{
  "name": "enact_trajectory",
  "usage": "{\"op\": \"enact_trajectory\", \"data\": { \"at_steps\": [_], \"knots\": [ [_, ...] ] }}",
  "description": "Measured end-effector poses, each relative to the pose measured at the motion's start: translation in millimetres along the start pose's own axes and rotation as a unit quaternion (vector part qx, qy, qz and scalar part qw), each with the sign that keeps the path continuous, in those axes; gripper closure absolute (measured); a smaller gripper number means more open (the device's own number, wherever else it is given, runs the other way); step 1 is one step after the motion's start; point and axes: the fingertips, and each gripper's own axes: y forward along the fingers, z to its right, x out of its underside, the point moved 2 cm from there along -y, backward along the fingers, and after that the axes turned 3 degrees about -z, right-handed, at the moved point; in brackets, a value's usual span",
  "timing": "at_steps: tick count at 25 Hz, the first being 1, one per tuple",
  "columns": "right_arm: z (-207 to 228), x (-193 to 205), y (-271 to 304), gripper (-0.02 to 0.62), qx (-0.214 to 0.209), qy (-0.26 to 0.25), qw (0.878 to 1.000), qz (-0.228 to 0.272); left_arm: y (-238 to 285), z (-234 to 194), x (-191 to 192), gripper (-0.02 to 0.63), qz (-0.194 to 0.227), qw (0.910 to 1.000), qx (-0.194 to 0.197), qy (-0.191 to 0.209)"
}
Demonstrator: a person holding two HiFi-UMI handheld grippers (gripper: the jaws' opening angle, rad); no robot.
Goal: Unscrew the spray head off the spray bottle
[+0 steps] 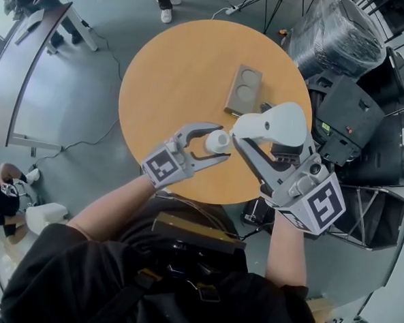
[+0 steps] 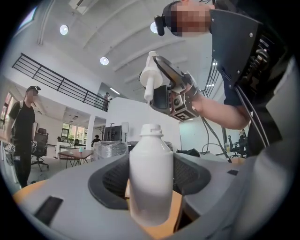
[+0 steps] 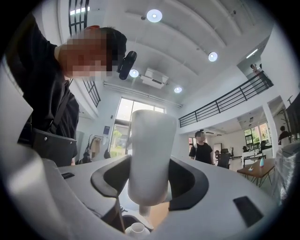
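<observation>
White plastic fills both tongs. In the head view my left gripper (image 1: 223,143) clamps the spray bottle (image 1: 217,140) by its body over the near edge of the round wooden table (image 1: 173,74). My right gripper (image 1: 258,131) holds the spray head (image 1: 276,121) just beside it, already off the neck. A wooden block (image 1: 243,90) with two round hollows lies further back on the table.

In the left gripper view the bottle stands upright between jaws closed on it, its neck bare and the head hanging above. My worry here is the open top: if this hand tips, whatever is inside, which I cannot see, could spill. That forearm reaches in from the lower left with the gripper level.

In the right gripper view the jaws pinch the head across its smooth rounded shell, with the bottle's mouth below. I judge the shell could slide out if I loosen my grip or swing fast. The right forearm comes in from the lower right, the gripper tipped slightly upward.
</observation>
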Motion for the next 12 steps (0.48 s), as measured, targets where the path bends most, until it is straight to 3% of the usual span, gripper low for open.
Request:
{"op": "enact_trajectory", "data": {
  "at_steps": [5, 12],
  "knots": [
    [20.1, 7.2, -11.2, 0.35, 0.029, -0.001, 0.999, -0.02, -1.3, -2.8, 10.1, 0.298, -0.001, 1.0, -0.003, -0.005],
    [54.2, 97.8, -23.3, 0.348, 0.062, 0.082, 0.988, -0.116, 2.7, -11.6, 20.2, 0.298, 0.012, 0.9998, -0.013, -0.001]
  ]
}}
